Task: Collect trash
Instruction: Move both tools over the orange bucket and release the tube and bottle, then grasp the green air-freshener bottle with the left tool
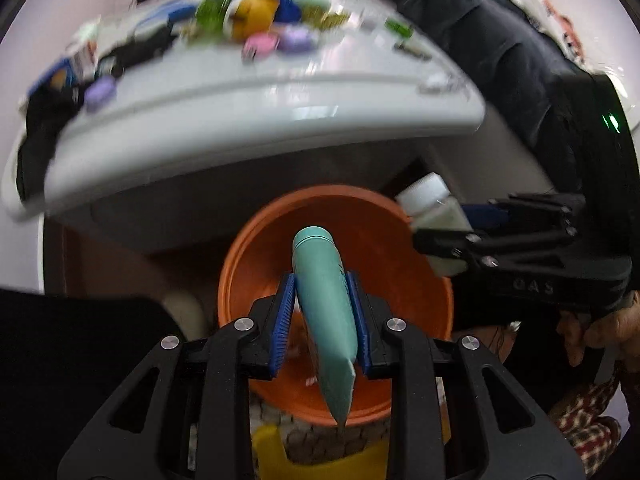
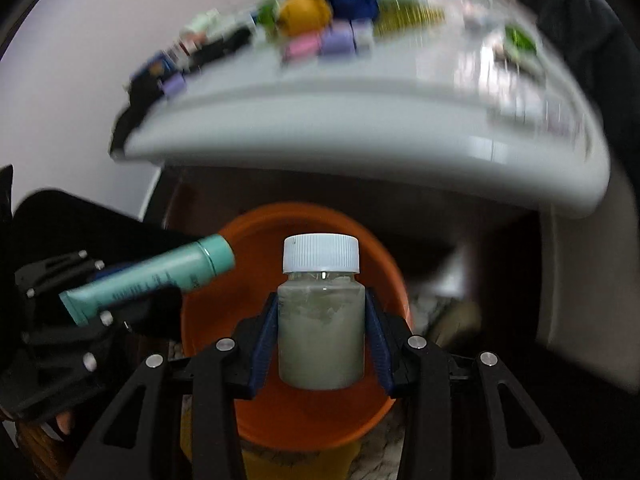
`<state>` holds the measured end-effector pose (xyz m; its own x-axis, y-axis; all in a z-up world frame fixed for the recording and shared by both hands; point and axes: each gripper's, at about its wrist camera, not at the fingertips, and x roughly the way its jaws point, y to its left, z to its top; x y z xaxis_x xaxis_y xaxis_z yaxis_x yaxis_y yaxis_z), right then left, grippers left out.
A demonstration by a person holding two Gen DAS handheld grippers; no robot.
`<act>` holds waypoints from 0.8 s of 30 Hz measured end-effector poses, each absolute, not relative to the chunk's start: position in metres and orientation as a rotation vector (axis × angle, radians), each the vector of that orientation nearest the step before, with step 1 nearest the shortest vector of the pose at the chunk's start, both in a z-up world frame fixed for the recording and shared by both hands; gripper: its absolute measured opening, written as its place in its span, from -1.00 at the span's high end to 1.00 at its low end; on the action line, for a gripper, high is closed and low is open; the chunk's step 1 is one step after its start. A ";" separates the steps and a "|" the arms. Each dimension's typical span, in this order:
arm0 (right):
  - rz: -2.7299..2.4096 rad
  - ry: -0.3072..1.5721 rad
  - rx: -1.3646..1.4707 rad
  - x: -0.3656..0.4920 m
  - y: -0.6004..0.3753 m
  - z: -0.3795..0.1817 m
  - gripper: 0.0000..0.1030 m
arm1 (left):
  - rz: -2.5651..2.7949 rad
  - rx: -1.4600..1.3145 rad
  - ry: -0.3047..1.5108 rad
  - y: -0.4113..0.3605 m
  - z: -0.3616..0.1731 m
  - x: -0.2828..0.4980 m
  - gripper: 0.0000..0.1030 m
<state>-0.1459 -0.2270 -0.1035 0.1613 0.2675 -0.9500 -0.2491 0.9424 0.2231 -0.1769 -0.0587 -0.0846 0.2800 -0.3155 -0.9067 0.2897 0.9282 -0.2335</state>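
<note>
Over orange bin (image 1: pixel 248 248) rim: both tongs loaded (table edge (image 1: pixel 280 128) near).

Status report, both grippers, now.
Left gripper shut on teal tube. Right gripper shut on white-capped bottle. Both over orange bin; nothing blocking.

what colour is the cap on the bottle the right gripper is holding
White, with fine ribs; the cap shows best in the right wrist view.

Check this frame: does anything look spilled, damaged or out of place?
Nothing stands out. The left tool grips a teal tube and the right tool a white-capped bottle, cap on, both over the orange bin. No spill shows. The table behind is cluttered but too blurred to judge.
</note>
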 end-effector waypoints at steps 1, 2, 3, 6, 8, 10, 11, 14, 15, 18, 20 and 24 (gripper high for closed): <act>0.372 1.382 0.011 -0.149 -0.227 -0.109 0.19 | -0.396 -0.034 1.265 -0.057 -0.092 -0.177 0.49; 0.372 1.408 -0.001 -0.152 -0.224 -0.114 0.16 | -0.385 -0.051 1.292 -0.055 -0.098 -0.176 0.36; 0.381 1.437 -0.009 -0.153 -0.222 -0.119 0.08 | -0.377 -0.058 1.315 -0.053 -0.102 -0.176 0.18; 0.349 1.423 0.022 -0.150 -0.228 -0.115 -0.50 | -0.345 -0.038 1.368 -0.054 -0.111 -0.178 -0.33; 0.333 1.397 0.084 -0.144 -0.240 -0.106 -0.51 | -0.349 -0.046 1.357 -0.053 -0.108 -0.176 -0.33; 0.323 1.366 0.116 -0.138 -0.247 -0.095 -0.51 | -0.340 -0.076 1.309 -0.046 -0.097 -0.169 -0.33; 0.318 1.338 0.123 -0.130 -0.250 -0.086 -0.51 | -0.340 -0.095 1.289 -0.044 -0.092 -0.165 -0.33; 0.296 1.240 0.115 -0.108 -0.259 -0.053 -0.54 | -0.321 -0.162 1.208 -0.033 -0.070 -0.137 -0.33; 0.289 1.198 0.119 -0.099 -0.263 -0.039 -0.56 | -0.310 -0.177 1.169 -0.030 -0.061 -0.125 -0.33; 0.266 1.099 0.143 -0.068 -0.275 -0.004 -0.62 | -0.255 -0.173 1.036 -0.026 -0.033 -0.080 -0.56; 0.261 1.021 0.186 -0.047 -0.282 0.020 -0.69 | -0.224 -0.146 0.966 -0.029 -0.022 -0.050 -0.62; 0.225 0.921 0.180 -0.025 -0.286 0.034 -0.71 | -0.209 -0.068 0.972 -0.044 -0.030 0.011 -0.63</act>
